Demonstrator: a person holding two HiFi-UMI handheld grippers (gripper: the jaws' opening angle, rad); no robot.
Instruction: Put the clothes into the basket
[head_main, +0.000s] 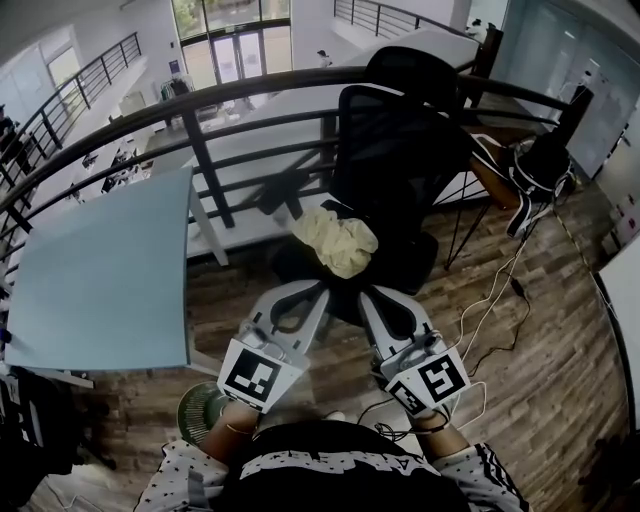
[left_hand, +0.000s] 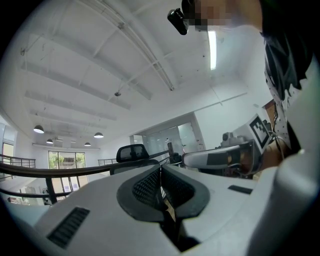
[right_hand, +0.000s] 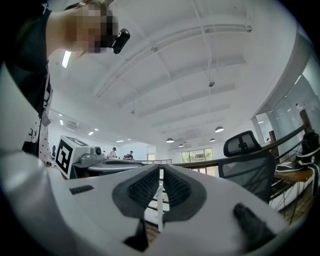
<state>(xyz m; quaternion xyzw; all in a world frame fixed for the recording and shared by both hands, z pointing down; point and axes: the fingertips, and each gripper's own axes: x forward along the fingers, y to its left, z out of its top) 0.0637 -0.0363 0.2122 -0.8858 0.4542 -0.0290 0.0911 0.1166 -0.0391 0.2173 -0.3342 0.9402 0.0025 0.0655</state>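
Observation:
A crumpled pale yellow garment lies on the seat of a black mesh office chair. My left gripper and right gripper are side by side just in front of the garment, pointing at it. Both are shut with nothing between the pads, and neither touches the cloth. In the left gripper view the left gripper has its jaws together, with the right gripper beside it. In the right gripper view the right gripper shows only a thin slit. A round green basket sits on the floor, partly hidden under my left hand.
A light blue table stands to the left. A black railing runs behind the chair. Cables trail over the wooden floor at right, near a desk with a black bag.

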